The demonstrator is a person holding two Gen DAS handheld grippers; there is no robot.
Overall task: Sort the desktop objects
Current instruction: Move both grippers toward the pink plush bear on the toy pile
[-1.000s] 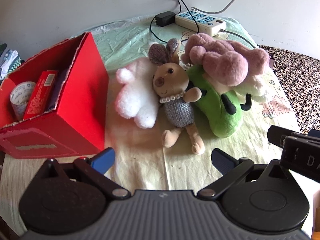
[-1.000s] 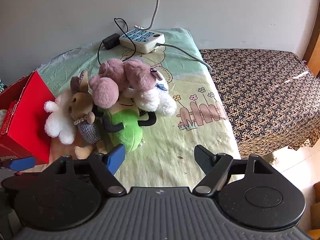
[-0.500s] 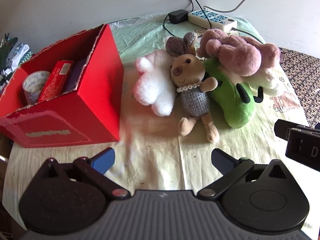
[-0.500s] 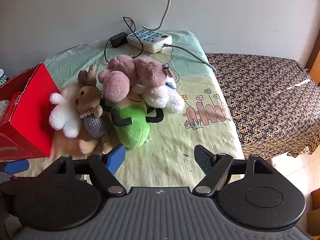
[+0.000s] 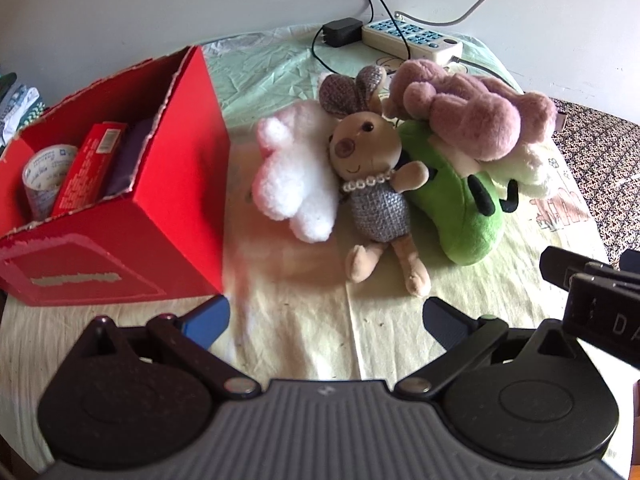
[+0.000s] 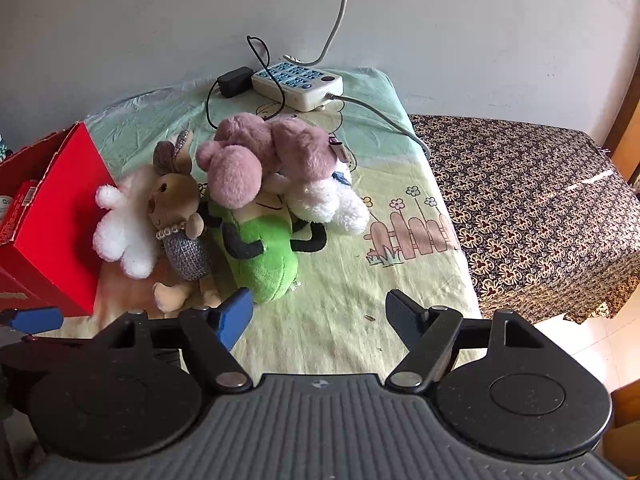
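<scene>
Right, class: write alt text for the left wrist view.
A heap of plush toys lies on a pale cloth-covered table, beside an open red box holding a tape roll. The left gripper hangs open and empty in the foreground; a power strip sits by the wall.

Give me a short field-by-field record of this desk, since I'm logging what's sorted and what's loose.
container: open red cardboard box, at the left of the desk
in box: roll of clear tape, flat red packet, dark purple item, unclear
loose toys: fluffy white plush, tan bunny doll in grey knit dress, green plush, mauve plush on top of it
at back: white power strip with black adapter
left gripper: jaws open, nothing between
right gripper: jaws closing, nothing between
</scene>
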